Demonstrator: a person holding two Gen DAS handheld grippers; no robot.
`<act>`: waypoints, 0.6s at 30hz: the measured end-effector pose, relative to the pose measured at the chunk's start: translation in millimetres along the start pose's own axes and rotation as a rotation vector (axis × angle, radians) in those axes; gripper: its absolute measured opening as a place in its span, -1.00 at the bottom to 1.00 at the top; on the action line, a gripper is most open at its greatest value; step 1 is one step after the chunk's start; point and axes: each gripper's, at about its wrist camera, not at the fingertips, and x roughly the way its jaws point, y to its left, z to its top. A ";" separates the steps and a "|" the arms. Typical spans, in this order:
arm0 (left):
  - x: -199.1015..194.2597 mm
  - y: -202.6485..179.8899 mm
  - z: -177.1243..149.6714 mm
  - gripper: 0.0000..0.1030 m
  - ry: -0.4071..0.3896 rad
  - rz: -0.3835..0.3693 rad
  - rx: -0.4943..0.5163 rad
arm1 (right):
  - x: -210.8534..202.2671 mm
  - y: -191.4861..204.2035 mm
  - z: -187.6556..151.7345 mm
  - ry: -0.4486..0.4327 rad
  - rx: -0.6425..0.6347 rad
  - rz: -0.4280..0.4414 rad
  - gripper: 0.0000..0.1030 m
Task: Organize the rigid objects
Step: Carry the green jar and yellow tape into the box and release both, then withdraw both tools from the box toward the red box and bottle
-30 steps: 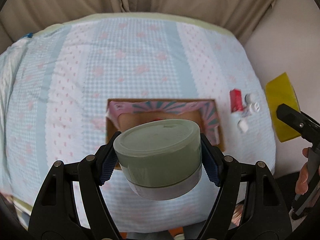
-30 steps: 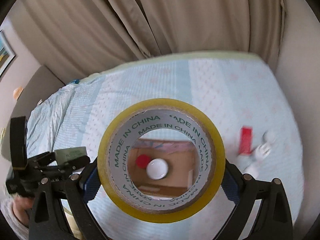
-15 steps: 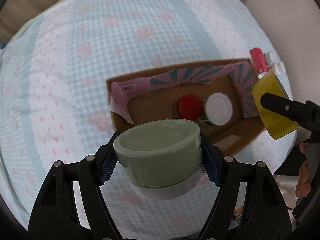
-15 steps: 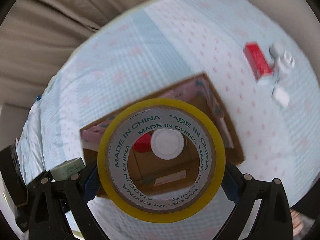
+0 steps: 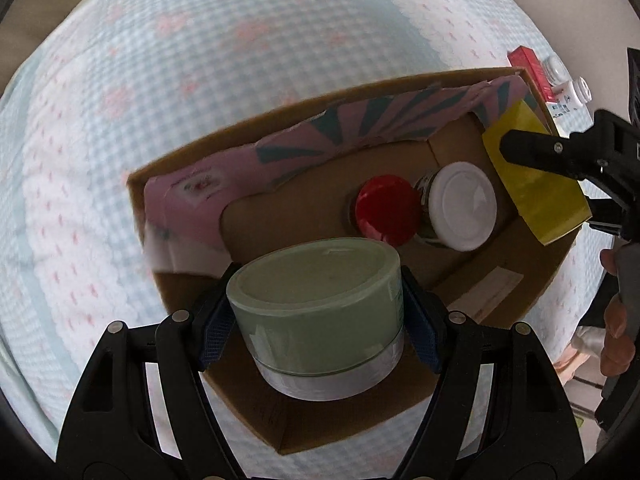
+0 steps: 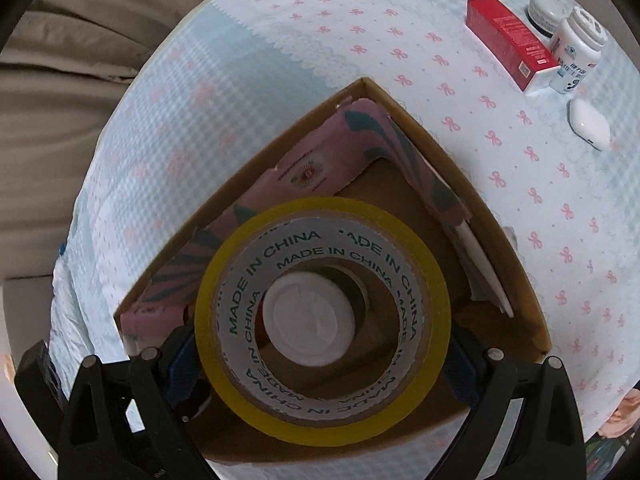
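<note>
Two hand-held grippers hang over an open cardboard box that sits on a desk covered with a pale blue checked cloth dotted with pink bows. The left hand-held gripper is clenched on a squat pale green jar, held upright, lid up, above the box's near left part. The right hand-held gripper grasps a roll of yellow packing tape by its outer edge, its round hole facing the camera and its axis pointing down into the box.

Inside the box stand two items already stowed: a red-capped container and, touching it, a white-lidded jar. Seen through the tape's hole, the white lid lies directly beneath the roll (so the tape looks likely to come down on or around that jar). Bare cardboard floor shows just below and left of the green jar, which makes the left hand seem nearer a free spot, though depth is hard to judge through the fisheye.

A pink patterned liner lines the far wall. Outside, to the right, lie a red carton, a white bottle and a small white case.
</note>
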 end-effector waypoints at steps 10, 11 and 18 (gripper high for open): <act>-12.1 -2.3 10.2 0.99 -0.028 -0.007 -0.015 | 4.5 -2.4 9.1 0.043 0.029 -0.022 0.99; -12.0 -0.9 7.9 0.99 -0.021 -0.015 -0.023 | 3.0 -3.9 9.2 0.036 0.039 -0.009 0.99; -16.5 3.4 -13.2 0.99 -0.027 -0.016 -0.069 | -10.0 -7.3 7.1 -0.028 0.038 0.009 0.99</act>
